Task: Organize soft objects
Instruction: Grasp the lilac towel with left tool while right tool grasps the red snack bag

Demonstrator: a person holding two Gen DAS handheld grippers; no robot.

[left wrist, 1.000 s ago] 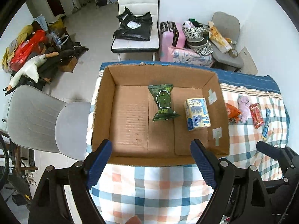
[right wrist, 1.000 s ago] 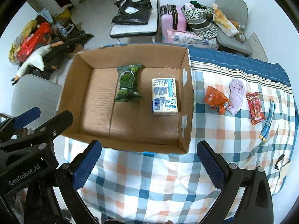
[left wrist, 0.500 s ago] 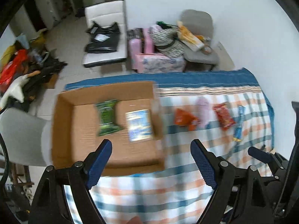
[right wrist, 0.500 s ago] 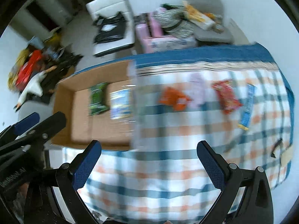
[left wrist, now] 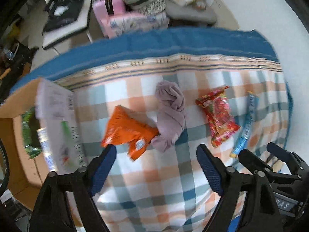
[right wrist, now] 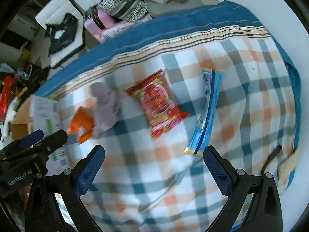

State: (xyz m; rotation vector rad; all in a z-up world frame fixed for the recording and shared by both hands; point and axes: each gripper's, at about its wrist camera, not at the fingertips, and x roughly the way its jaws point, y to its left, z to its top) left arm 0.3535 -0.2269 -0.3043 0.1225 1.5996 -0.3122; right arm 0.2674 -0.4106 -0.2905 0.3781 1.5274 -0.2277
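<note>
On the checked cloth lie an orange snack bag (left wrist: 127, 130), a crumpled mauve cloth (left wrist: 171, 112), a red snack bag (left wrist: 218, 116) and a long blue packet (left wrist: 245, 123). My left gripper (left wrist: 155, 155) hovers just below the orange bag and the mauve cloth; its jaws are closing, with nothing between them. My right gripper (right wrist: 153, 157) hangs open and empty below the red snack bag (right wrist: 158, 104) and the blue packet (right wrist: 207, 108). The cardboard box (left wrist: 17, 135) at the left edge holds a green pack (left wrist: 29, 131).
The bed's blue border (left wrist: 154, 42) runs along the far side. Beyond it stand a pink suitcase (left wrist: 108, 9), a grey chair (left wrist: 191, 13) piled with bags and a white chair (left wrist: 63, 17) with a black bag. The left gripper's body (right wrist: 29, 150) shows at the right wrist view's left edge.
Both grippers have swept to the right from over the cardboard box to over the loose items on the cloth, and come lower. The box has slid to the left edge of both views.
</note>
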